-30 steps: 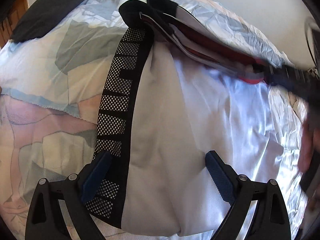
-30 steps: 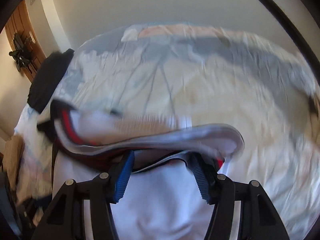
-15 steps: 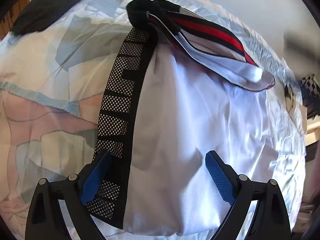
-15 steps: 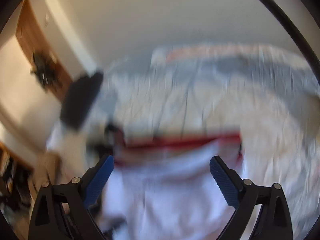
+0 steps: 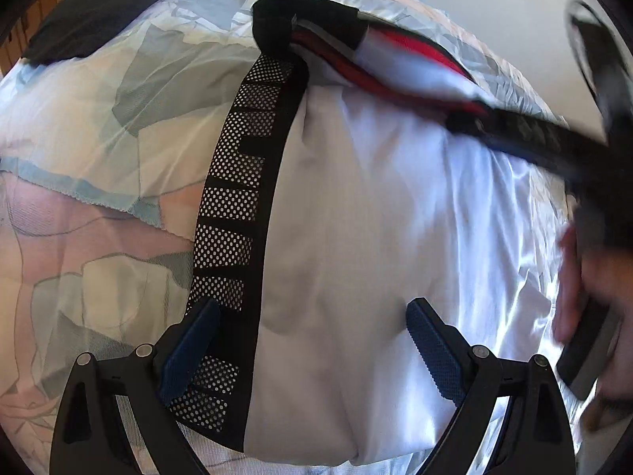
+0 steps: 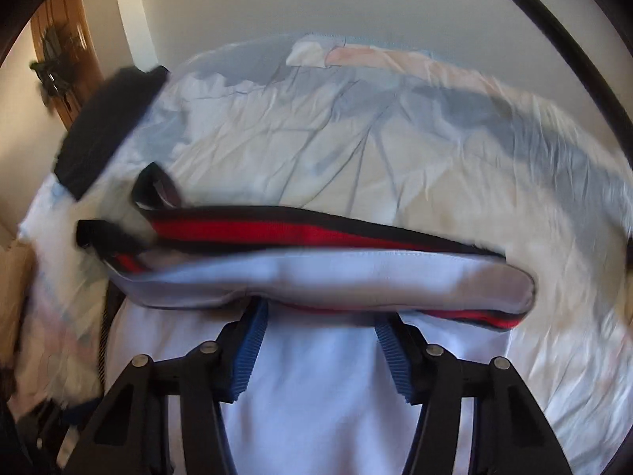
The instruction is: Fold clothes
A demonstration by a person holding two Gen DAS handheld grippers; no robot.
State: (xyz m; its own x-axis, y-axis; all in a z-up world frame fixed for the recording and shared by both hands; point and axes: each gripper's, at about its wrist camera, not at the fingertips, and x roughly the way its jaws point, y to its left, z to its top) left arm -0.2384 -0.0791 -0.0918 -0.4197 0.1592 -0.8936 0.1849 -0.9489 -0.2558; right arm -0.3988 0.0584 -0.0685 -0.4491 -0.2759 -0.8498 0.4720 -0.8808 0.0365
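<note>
A white garment (image 5: 376,217) with a black dotted mesh side stripe (image 5: 233,198) lies on the bed. Its black-and-red waistband (image 5: 403,59) is at the far end. My left gripper (image 5: 312,308) hangs open just above the garment's near part, one finger over the mesh stripe, the other over white cloth. In the right wrist view the waistband (image 6: 316,233) folds over my right gripper (image 6: 322,312) and hides its fingertips. The jaws are closing with the waistband's white inner edge between them. The right gripper (image 5: 534,138) shows blurred at the waistband's right end.
The bed carries a crumpled pastel patterned sheet (image 5: 79,118). A black folded cloth (image 6: 107,126) lies at its far left corner. A person's hand (image 5: 569,277) is at the right edge. A wooden door (image 6: 59,39) and a pale wall stand behind the bed.
Half a second ago the right gripper stood wide open and back from the waistband, which lay flat. Now it is at the waistband again with narrower jaws, lifting its edge. The left gripper barely moved.
</note>
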